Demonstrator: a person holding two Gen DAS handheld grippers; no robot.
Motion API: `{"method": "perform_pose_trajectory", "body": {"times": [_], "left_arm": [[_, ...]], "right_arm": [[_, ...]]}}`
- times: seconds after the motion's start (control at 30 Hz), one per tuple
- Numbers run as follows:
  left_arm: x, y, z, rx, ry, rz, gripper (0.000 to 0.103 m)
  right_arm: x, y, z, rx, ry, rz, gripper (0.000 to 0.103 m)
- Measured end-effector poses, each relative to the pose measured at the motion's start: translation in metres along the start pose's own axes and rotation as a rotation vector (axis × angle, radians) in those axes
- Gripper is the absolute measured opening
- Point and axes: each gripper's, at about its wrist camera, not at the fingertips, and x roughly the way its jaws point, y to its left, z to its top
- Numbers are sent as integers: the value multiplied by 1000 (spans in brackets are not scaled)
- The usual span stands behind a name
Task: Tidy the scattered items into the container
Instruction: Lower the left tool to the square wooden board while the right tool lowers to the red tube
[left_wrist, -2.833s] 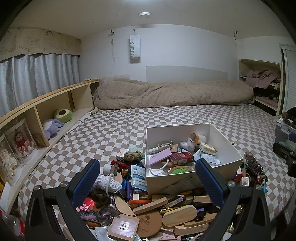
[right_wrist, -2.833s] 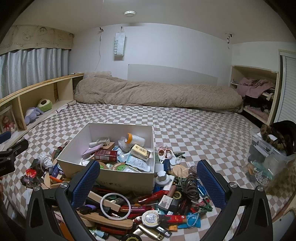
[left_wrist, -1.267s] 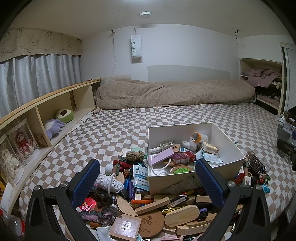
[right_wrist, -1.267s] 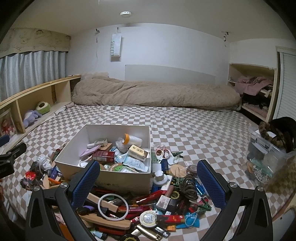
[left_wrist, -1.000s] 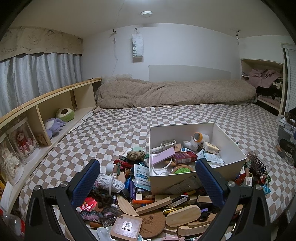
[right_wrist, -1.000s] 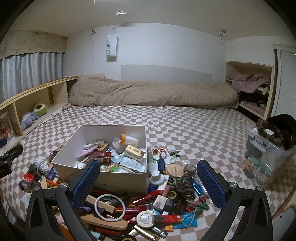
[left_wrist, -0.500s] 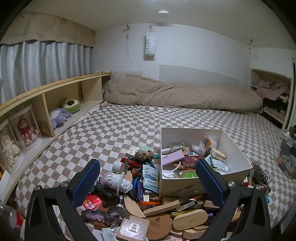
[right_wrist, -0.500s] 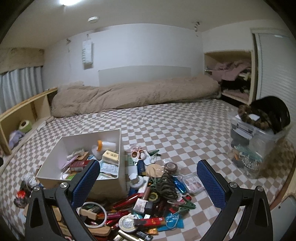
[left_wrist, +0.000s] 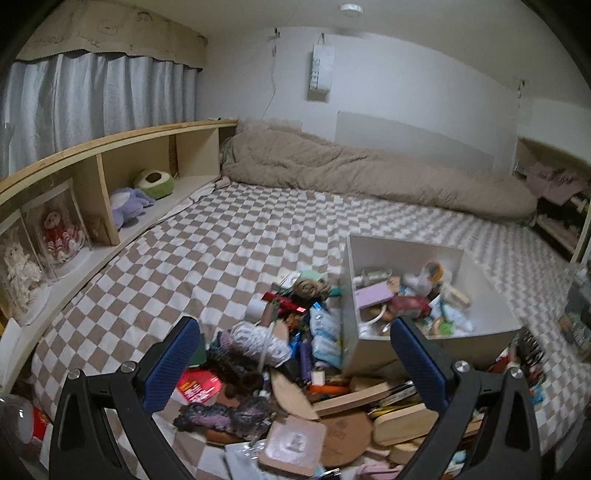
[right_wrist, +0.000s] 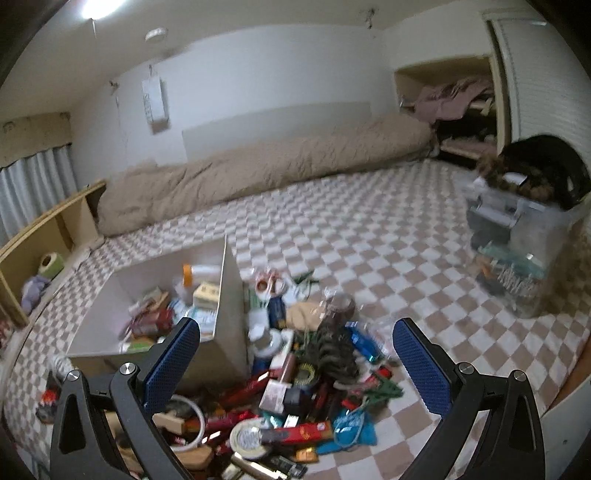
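Observation:
A white open box (left_wrist: 480, 341) holding several small items sits on the checkered bed; it also shows in the right wrist view (right_wrist: 229, 295). Scattered clutter lies around it: a white rope bundle (left_wrist: 258, 338), wooden boards (left_wrist: 351, 400), a round cork coaster (left_wrist: 345, 434), a dark coiled hair claw (right_wrist: 334, 347), a red bar (right_wrist: 299, 432), a white ring (right_wrist: 192, 422). My left gripper (left_wrist: 295, 362) is open and empty above the pile left of the box. My right gripper (right_wrist: 295, 360) is open and empty above the pile right of the box.
A wooden shelf (left_wrist: 92, 184) with plush toys runs along the left. A rolled beige duvet (left_wrist: 369, 177) lies at the back. A clear plastic bin (right_wrist: 517, 251) with a black item on top stands at the right. Checkered bedding (left_wrist: 240, 240) stretches behind the box.
The left view has swung to the left, the right view to the right and tilted; the right view is motion-blurred. Both grippers stay open. No item has moved.

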Motion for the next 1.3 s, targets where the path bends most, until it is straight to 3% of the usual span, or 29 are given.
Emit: {"method": "perform_pose_trajectory", "body": {"times": [0.17, 0.3, 0.6, 0.87, 1.0, 1.1, 1.3], "left_arm": [[19, 2, -25, 46, 84, 10, 103], [35, 3, -51, 57, 185, -30, 103], [41, -2, -79, 53, 288, -114, 103], [48, 4, -96, -47, 398, -276, 103], [52, 4, -102, -60, 428, -315, 103], [58, 5, -106, -52, 449, -307, 103], [70, 1, -109, 35, 446, -172, 103]], "right_arm": [[7, -5, -20, 15, 25, 61, 103], [12, -5, -26, -2, 53, 97, 103], [31, -1, -27, -101, 165, 182, 103], [54, 7, -36, -117, 231, 207, 103], [57, 13, -51, -160, 249, 246, 103], [57, 13, -60, -171, 263, 266, 103], [62, -1, -64, -90, 291, 279, 103]]}}
